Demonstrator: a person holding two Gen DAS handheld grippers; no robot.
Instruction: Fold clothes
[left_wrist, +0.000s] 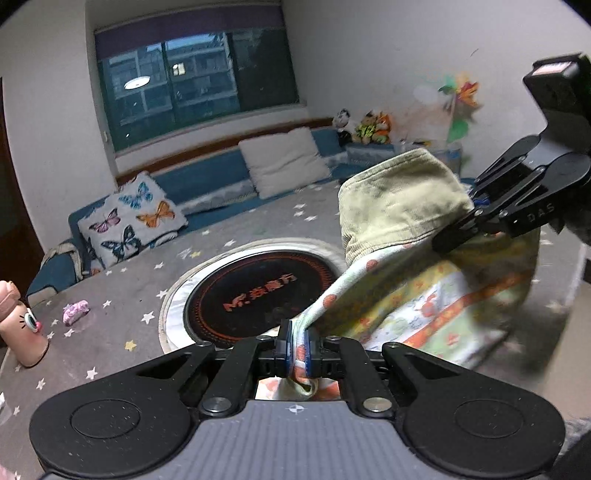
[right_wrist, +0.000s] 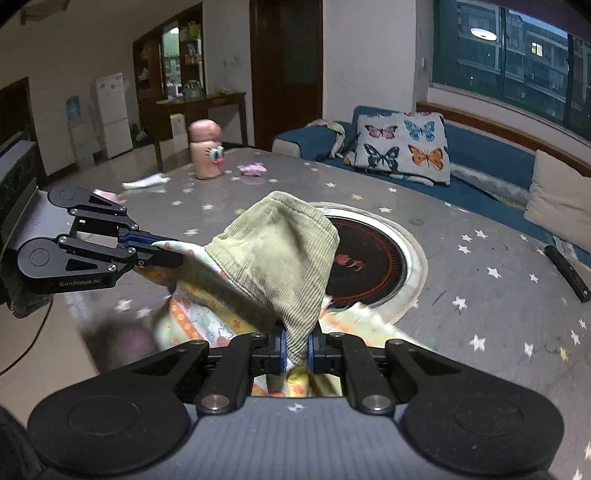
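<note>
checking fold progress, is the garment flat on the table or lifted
Lifted: the garment hangs bunched between the left claw and right claw, both shut on it.

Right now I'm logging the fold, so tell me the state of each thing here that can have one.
left gripper: shut on the garment's patterned edge.
right gripper: shut on the corduroy part.
garment: lifted, bunched between both grippers, lower part blurred.
pink bottle: upright, lid on.
butterfly cushion: leaning against the sofa back.
black remote: lying flat on the table.

Bare tablecloth (right_wrist: 480, 295) beyond garment (right_wrist: 273, 251)
</note>
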